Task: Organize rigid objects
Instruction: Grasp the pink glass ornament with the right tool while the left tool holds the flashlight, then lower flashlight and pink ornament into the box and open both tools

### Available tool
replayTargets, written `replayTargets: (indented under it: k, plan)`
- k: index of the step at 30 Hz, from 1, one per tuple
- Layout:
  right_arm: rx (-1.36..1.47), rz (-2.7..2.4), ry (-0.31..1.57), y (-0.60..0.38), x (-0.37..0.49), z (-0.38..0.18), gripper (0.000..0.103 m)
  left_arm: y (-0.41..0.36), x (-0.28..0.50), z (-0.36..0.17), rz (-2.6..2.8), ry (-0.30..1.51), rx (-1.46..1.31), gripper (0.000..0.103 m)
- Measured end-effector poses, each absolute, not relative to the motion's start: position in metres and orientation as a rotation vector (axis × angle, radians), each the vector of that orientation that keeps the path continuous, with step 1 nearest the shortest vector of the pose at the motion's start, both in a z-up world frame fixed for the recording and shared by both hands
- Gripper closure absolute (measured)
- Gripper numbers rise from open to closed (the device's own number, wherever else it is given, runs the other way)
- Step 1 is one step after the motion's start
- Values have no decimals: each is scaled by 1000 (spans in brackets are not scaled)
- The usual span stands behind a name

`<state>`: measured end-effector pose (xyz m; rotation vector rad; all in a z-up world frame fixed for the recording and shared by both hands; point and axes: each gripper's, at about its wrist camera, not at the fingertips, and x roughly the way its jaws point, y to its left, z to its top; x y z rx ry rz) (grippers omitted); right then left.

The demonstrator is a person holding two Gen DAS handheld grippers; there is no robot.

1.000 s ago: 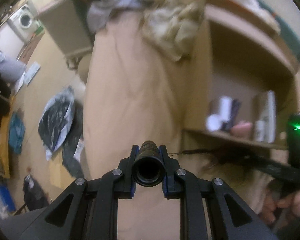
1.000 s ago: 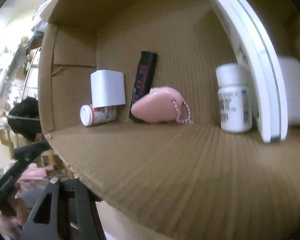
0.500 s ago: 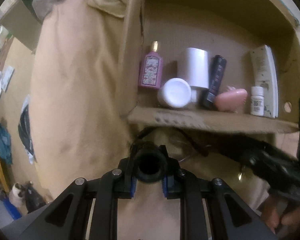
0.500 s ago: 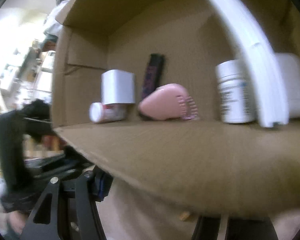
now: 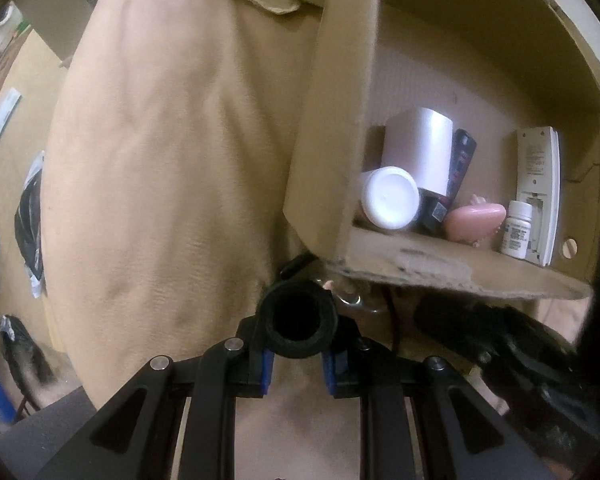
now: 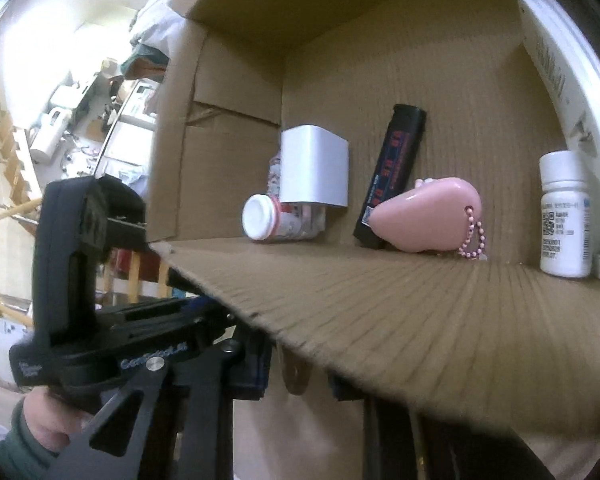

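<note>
The left gripper (image 5: 298,354) has its jaws clamped on a black cylindrical object (image 5: 298,322), seen end-on as a dark ribbed tube, and holds it just below and in front of the lower flap of the cardboard box (image 5: 440,272), which lies on its side on a beige bedcover (image 5: 172,152). The likeliest mishap is the tube's front end catching the torn front edge of that flap as it goes in, which would push the light box backward or tip what stands inside. Within the box, a white-capped jar (image 5: 390,203) lies on its side nearest the left wall, with a white cup-like container (image 5: 418,152) behind it; a black tube with red lettering (image 6: 392,172) leans on the back wall, a pink keychain pouch (image 6: 428,216) rests against it, and a white pill bottle (image 6: 566,216) stands beside a white remote control (image 5: 538,184) at the right wall. The leaning tube and the pill bottle would topple from a slight knock. The right gripper (image 6: 296,380) sits under the flap, its jaws mostly hidden, so whether they are apart cannot be told; a metal tab shows between them. Lifting it could tilt the box floor. Legible writing is scant: a QR code and small print on the pill bottle's label, and unreadable lettering on the left gripper's body.
</note>
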<state>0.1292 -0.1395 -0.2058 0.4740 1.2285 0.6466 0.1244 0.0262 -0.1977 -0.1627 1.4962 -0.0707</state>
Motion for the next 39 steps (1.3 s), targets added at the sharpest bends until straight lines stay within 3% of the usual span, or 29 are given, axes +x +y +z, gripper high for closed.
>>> replayTargets:
  k: [12, 20, 28, 33, 39]
  plan:
    - [369, 582, 1094, -181, 87, -106, 84, 31, 99, -138, -22, 1345, -84, 86]
    - [461, 552, 908, -238, 62, -35, 84, 17, 72, -38, -104, 1093, -74, 86]
    - [495, 533, 775, -255, 87, 12, 84, -7, 97, 54, -166, 881, -87, 86]
    - [494, 519, 788, -260, 114, 1, 84, -17, 134, 47, -147, 864, -66, 86]
    - [483, 474, 888, -255, 147, -51, 84, -28, 160, -13, -151, 953, -47, 86]
